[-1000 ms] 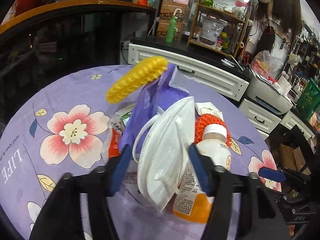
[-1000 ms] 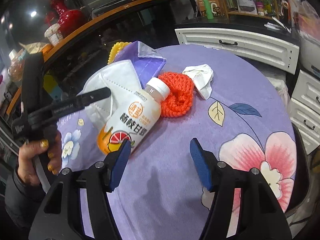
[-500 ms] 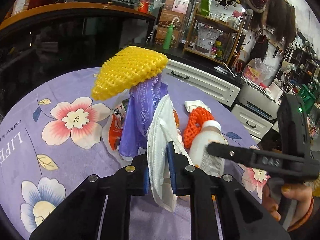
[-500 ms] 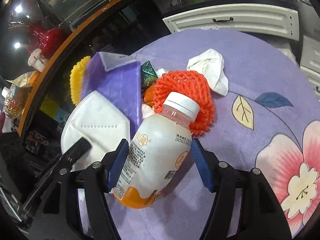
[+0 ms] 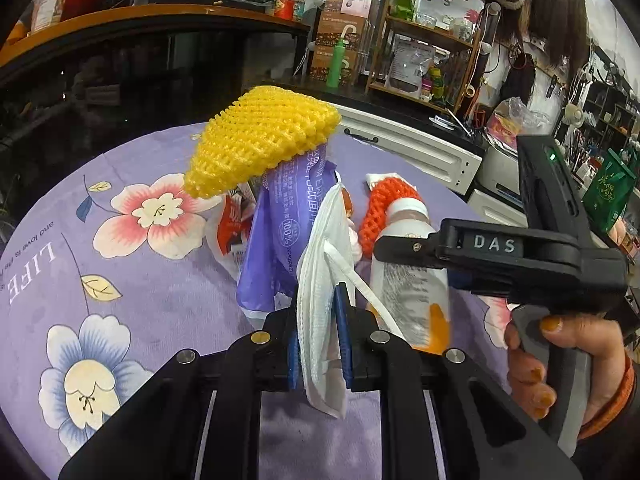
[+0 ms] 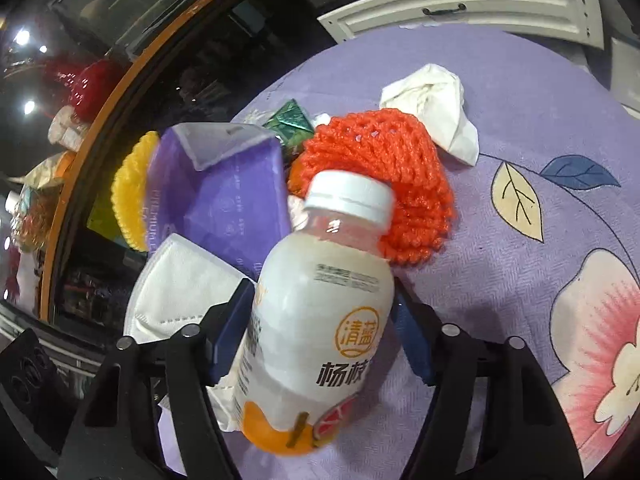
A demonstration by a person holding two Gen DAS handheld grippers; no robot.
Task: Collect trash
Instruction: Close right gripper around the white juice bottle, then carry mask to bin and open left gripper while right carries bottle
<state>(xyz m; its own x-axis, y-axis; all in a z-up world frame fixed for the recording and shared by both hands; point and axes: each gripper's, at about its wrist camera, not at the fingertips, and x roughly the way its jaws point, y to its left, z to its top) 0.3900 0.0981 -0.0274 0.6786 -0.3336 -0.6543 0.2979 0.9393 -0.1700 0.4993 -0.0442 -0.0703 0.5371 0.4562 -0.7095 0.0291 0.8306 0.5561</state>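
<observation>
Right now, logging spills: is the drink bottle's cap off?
No, the white cap sits closed on the drink bottle.

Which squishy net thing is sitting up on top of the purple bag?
The yellow foam net. It rests atop the purple bag; the orange foam net lies on the table.

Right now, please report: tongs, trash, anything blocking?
Left tongs shut on white mask. Right tongs astride bottle, grip unclear. Orange net against its cap.
</observation>
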